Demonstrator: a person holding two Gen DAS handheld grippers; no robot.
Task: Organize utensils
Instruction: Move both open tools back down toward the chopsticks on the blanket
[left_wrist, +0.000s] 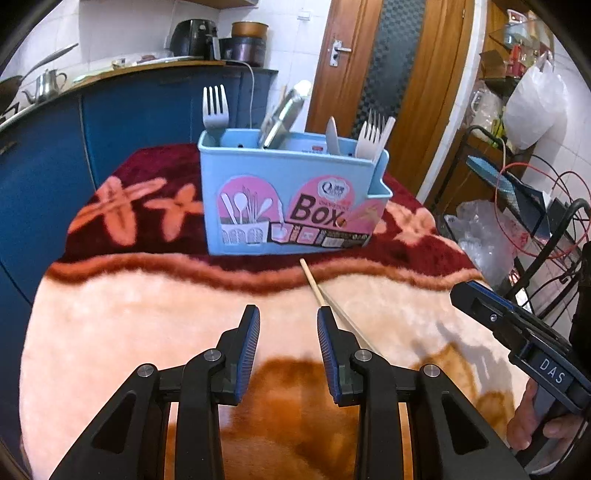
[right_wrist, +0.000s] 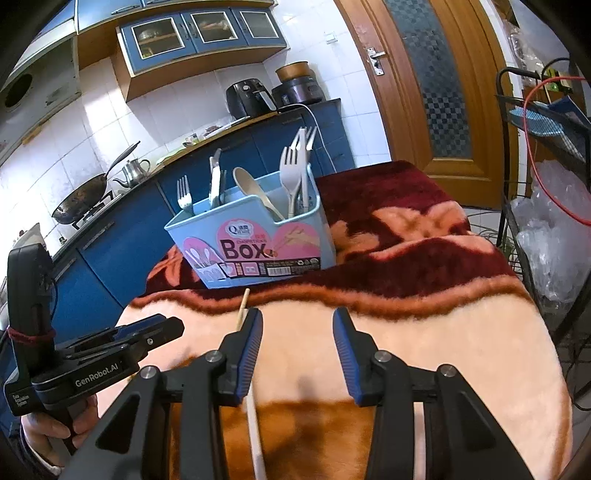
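- On a table, spread over the top: plush blanket (left_wrist: 147, 314), cream at the near end, dark red with peach flowers at the far end.
- Toward the far end, upright on the dark red part: pale blue box (left_wrist: 291, 192) with pink stickers and the word "Box" on its front.
- Inside the box, standing on end: white fork (left_wrist: 215, 107) at the left end, a shiny metal utensil (left_wrist: 284, 114) leaning beside it, a white knife (left_wrist: 332, 136), and a cluster of white forks (left_wrist: 373, 136) at the right end.
- From the right wrist view, also in the box: beige spoon (right_wrist: 251, 188), bowl up, leaning between the metal utensil and the forks.
- Just in front of the box, flat on the blanket: thin wooden chopstick (left_wrist: 314, 282), far tip close to the box but not touching, near end running back under the grippers. One stick or two side by side: cannot tell.
- Left gripper (left_wrist: 288, 312): low over the cream part, fingers moderately apart, nothing between the blue pads. Chopstick passing behind its right finger, outside the gap.
- Right gripper (right_wrist: 298, 314): just beside the left one, tilted down toward the blanket, fingers moderately apart, gap empty. Chopstick disappearing behind its left finger.
- Right hand (left_wrist: 532, 424) and left hand (right_wrist: 48, 432): each wrapped around a gripper's black handle.
- Behind the table: blue kitchen cabinets, white tiles, a wooden door.
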